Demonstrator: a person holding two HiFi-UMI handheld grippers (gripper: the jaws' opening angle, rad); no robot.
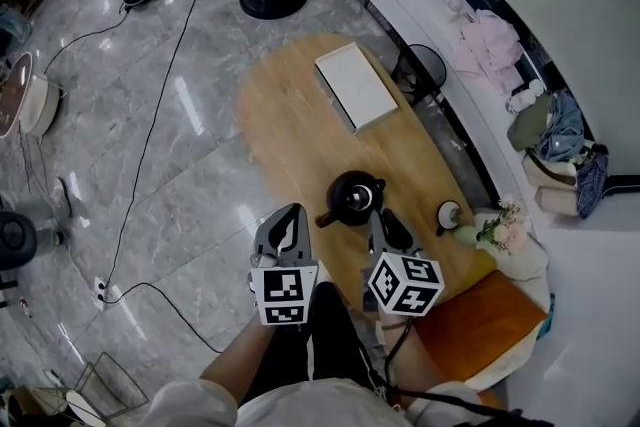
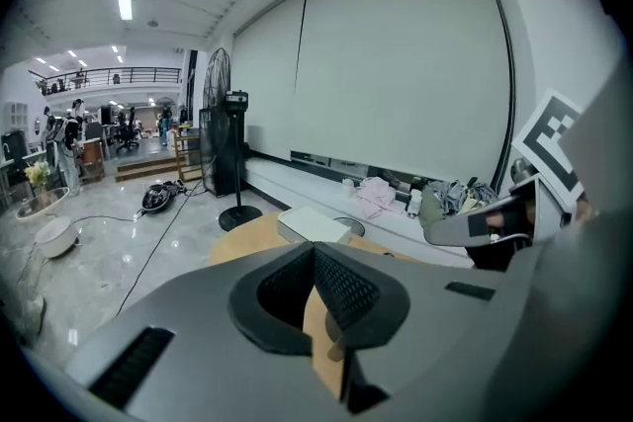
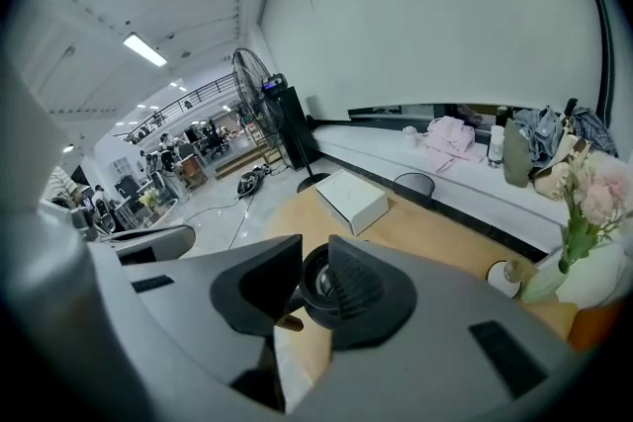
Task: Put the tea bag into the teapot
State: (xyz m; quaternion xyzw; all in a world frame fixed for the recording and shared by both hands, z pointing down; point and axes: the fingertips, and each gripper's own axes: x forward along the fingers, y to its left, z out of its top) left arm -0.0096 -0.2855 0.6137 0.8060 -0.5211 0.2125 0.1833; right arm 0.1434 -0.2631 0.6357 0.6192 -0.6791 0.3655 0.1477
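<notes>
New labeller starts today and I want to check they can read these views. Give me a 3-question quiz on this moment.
1. True or false: the jaws of the left gripper stand wide apart.
2. What lies at the far end of the table? A) a laptop B) a white box C) a plate
3. Fill in: the gap between the jaws of the right gripper frames the black ____.

Key:
1. False. Their tips meet, with nothing between them.
2. B
3. teapot
</notes>
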